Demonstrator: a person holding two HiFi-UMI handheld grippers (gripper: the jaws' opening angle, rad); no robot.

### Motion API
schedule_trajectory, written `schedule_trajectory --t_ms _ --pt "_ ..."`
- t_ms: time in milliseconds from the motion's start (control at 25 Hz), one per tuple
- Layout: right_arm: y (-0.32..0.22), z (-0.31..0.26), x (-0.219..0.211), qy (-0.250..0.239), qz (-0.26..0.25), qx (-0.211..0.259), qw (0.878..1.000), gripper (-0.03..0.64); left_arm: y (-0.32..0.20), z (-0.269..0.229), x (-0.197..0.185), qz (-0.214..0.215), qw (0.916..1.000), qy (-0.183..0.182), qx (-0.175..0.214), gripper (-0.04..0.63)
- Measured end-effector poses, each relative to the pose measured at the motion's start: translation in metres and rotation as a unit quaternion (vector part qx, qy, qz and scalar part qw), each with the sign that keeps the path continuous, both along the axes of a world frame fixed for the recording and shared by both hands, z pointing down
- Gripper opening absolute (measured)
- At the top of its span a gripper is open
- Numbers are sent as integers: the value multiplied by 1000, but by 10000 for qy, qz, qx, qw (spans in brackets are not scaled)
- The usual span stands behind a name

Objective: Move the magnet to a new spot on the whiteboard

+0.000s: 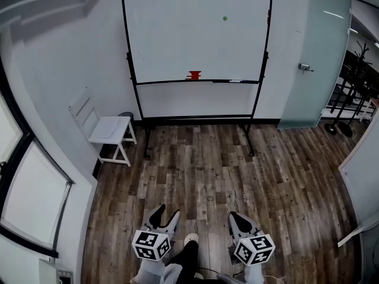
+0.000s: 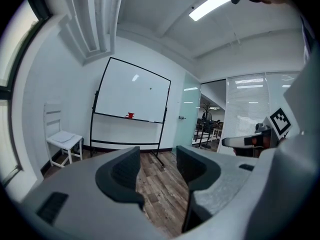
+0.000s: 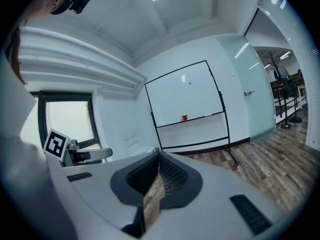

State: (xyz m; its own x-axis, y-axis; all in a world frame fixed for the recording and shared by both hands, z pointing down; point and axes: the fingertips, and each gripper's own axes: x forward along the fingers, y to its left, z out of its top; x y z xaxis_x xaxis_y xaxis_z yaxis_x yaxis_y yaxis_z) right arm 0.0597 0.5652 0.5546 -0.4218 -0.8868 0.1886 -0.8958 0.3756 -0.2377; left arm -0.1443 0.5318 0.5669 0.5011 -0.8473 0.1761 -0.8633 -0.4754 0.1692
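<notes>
A small green magnet [image 1: 224,18] sticks to the upper right of the whiteboard [image 1: 177,40], which stands on a wheeled frame at the far wall. It also shows as a dot in the left gripper view [image 2: 150,88] and the right gripper view [image 3: 189,83]. Both grippers are held low, close to the person and far from the board. My left gripper [image 1: 166,216] [image 2: 157,154] is open with nothing between its jaws. My right gripper [image 1: 238,219] [image 3: 158,152] is shut and empty, its ribbed pads meeting at the tips.
A red object [image 1: 193,75] sits on the whiteboard's tray, with markers beside it. A white chair [image 1: 109,129] stands at the left wall. A frosted glass door [image 1: 314,52] is at the right, and a window [image 1: 29,200] at the near left. Wood floor [image 1: 201,164] lies between me and the board.
</notes>
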Motion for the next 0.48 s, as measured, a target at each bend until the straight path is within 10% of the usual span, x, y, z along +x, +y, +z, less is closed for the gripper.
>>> schedule_trajectory --t_ms 480 --pt "-97 -27 3 38 43 85 9999 29 -99 -28 9 174 9997 53 141 221"
